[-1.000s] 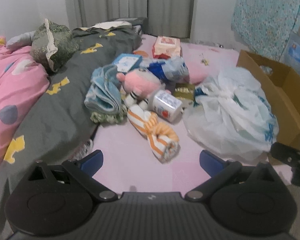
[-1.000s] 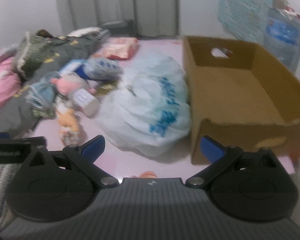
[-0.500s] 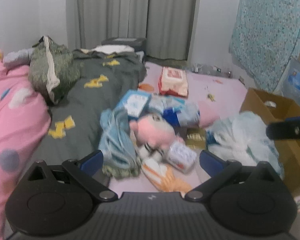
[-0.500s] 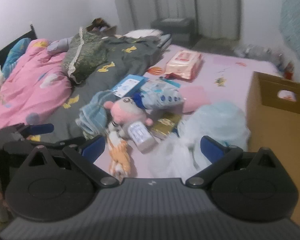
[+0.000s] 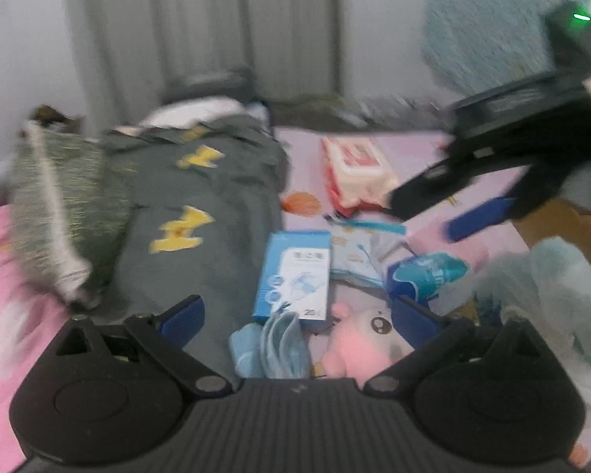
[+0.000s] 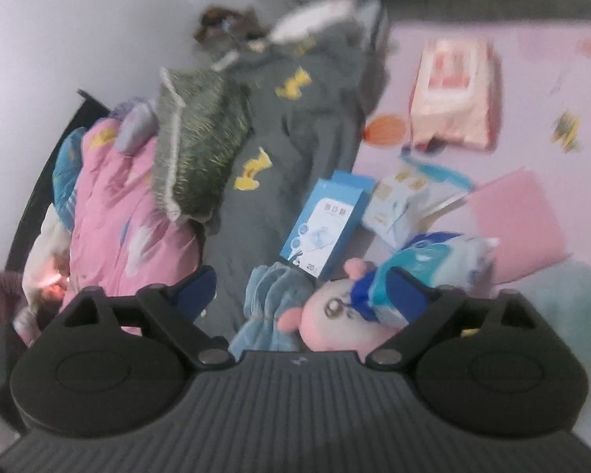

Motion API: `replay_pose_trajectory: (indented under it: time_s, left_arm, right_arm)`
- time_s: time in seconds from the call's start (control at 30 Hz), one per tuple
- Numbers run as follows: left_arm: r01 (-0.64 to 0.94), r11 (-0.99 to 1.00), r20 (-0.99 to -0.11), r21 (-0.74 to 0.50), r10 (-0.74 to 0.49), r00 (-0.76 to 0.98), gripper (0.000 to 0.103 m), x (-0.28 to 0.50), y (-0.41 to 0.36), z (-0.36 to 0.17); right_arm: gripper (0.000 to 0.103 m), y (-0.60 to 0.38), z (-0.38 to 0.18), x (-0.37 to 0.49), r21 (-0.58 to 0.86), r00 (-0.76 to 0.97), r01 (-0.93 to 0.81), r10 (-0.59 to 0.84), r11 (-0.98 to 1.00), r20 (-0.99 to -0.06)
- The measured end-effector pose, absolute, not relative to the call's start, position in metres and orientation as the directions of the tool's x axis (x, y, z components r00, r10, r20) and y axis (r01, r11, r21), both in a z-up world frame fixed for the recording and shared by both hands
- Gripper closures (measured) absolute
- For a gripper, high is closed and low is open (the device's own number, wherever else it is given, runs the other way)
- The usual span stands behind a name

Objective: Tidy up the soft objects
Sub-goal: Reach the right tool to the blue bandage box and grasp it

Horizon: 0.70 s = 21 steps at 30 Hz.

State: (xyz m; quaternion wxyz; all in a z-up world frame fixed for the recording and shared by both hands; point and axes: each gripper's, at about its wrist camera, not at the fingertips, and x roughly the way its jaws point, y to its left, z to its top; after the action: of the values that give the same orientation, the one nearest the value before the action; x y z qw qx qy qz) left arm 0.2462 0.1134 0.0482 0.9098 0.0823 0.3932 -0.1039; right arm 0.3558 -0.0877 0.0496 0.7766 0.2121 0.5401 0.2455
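Right wrist view puts the right gripper (image 6: 301, 289) low over the pile, jaws apart with nothing pinched, though they've just been closing a bit. Nearest to it are the blue towel (image 6: 274, 299) and the pink plush (image 6: 335, 321), lying side by side on the pink sheet (image 6: 532, 90), towel edge on the grey blanket (image 6: 291, 138). My guess is one of those two gets grabbed first, so I'd drop straight onto the plush's head, squeeze the middle of the bulk, and keep clear of the blue tissue pack (image 6: 429, 264) draped over it. A bit further out sit the blue box (image 6: 323, 224) and the wipes pack (image 6: 453, 90). The left gripper (image 5: 295, 315) is open too and holds nothing. Hard parts: both views are smeared, the plush's body is cut off behind the gripper housing, the white plastic bag (image 5: 555, 295) is mush, and only a corner of the cardboard box (image 5: 563, 220) shows.
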Motion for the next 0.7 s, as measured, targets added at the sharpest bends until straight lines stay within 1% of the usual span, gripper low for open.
replay_pose_trajectory:
  time_s: [0.1, 0.23, 0.37, 0.7]
  left_arm:
    - [0.308, 0.95, -0.784, 0.049, -0.154, 0.601, 0.007, 0.283, 0.113, 0.028]
    - [0.322, 0.942, -0.828, 0.091, -0.108, 0.551, 0.007, 0.323, 0.104, -0.003]
    - [0.363, 0.928, -0.874, 0.084, -0.106, 0.474, 0.007, 0.354, 0.099, -0.028]
    - [0.344, 0.937, -0.921, 0.051, -0.09, 0.38, 0.007, 0.395, 0.104, -0.062]
  right_arm:
    - [0.028, -0.065, 0.013, 0.392, 0.604, 0.215, -0.08, 0.605, 0.793, -0.766]
    - [0.036, -0.047, -0.021, 0.423, 0.601, 0.14, -0.027, 0.598, 0.799, -0.789]
    - [0.046, -0.04, -0.055, 0.448, 0.615, 0.073, 0.04, 0.612, 0.787, -0.788]
    - [0.057, -0.032, -0.095, 0.475, 0.609, 0.024, 0.067, 0.609, 0.79, -0.793]
